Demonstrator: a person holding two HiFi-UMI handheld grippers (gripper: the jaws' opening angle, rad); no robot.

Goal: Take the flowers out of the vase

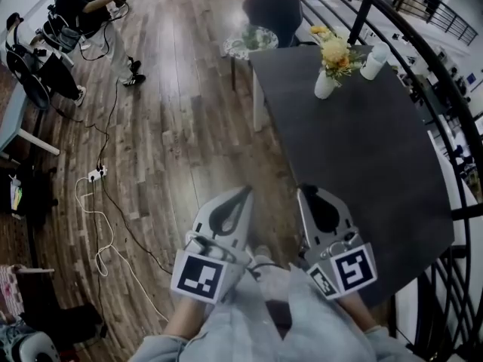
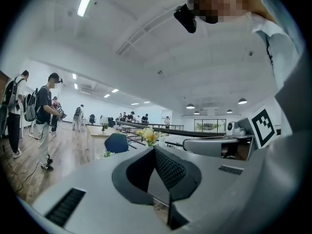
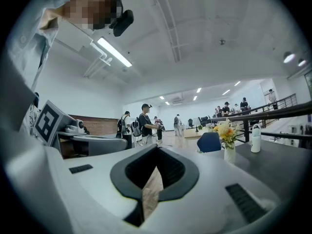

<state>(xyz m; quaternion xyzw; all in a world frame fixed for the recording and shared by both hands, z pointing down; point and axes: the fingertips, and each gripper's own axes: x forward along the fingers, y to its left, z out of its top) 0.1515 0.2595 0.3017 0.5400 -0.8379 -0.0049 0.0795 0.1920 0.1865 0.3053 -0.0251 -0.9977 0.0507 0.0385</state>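
A small white vase (image 1: 324,85) with yellow flowers (image 1: 335,51) stands at the far end of the dark table (image 1: 355,172). My left gripper (image 1: 246,191) is shut and empty, over the wood floor just left of the table's near corner. My right gripper (image 1: 303,193) is shut and empty above the table's near part. Both are far short of the vase. In the left gripper view the flowers (image 2: 148,136) show small beyond the shut gripper (image 2: 155,150). In the right gripper view the flowers (image 3: 225,130) and vase (image 3: 229,153) stand right of the shut gripper (image 3: 157,148).
A white bottle (image 1: 373,62) stands beside the vase. A blue chair (image 1: 273,10) and a small round table (image 1: 251,41) are at the table's far end. A black railing (image 1: 411,47) curves along the right. Cables and a power strip (image 1: 96,174) lie on the floor. A person (image 1: 84,6) stands far left.
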